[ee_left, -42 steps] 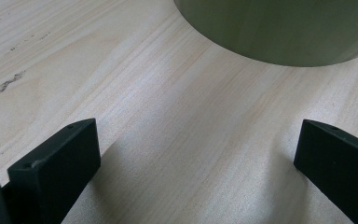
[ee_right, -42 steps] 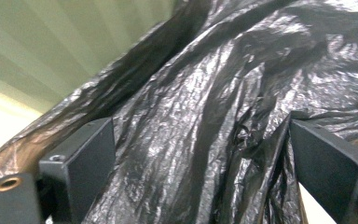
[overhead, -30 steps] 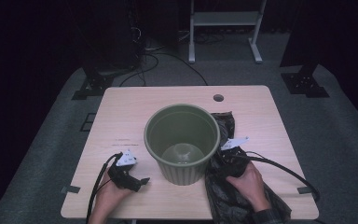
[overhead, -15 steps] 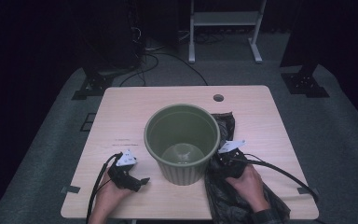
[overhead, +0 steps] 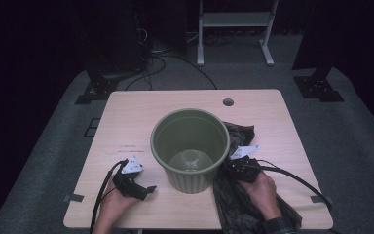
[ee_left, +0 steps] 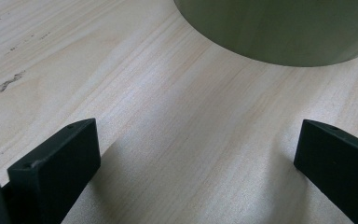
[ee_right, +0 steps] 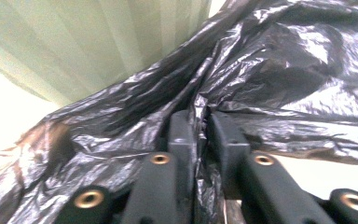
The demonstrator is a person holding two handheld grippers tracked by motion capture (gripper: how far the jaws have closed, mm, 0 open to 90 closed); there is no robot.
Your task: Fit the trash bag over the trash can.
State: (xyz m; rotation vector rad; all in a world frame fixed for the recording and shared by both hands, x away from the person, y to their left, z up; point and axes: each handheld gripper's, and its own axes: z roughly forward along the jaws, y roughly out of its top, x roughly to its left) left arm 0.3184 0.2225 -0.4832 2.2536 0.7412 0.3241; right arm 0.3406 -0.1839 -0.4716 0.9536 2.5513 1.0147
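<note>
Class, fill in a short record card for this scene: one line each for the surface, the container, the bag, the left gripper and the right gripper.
surface: light wooden table
container: green ribbed bin, upright, nothing visible inside, mid-table
bag: black plastic bag, crumpled to the right of the bin
left gripper: jaws wide apart, low over bare table near the bin
right gripper: jaws pinching a fold of the bag

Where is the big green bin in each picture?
High view: the green bin stands mid-table, between both grippers.
Left gripper view: its base fills the top right.
Right gripper view: its ribbed wall sits top left, behind the black bag.
Shared landmark: the wooden table.
</note>
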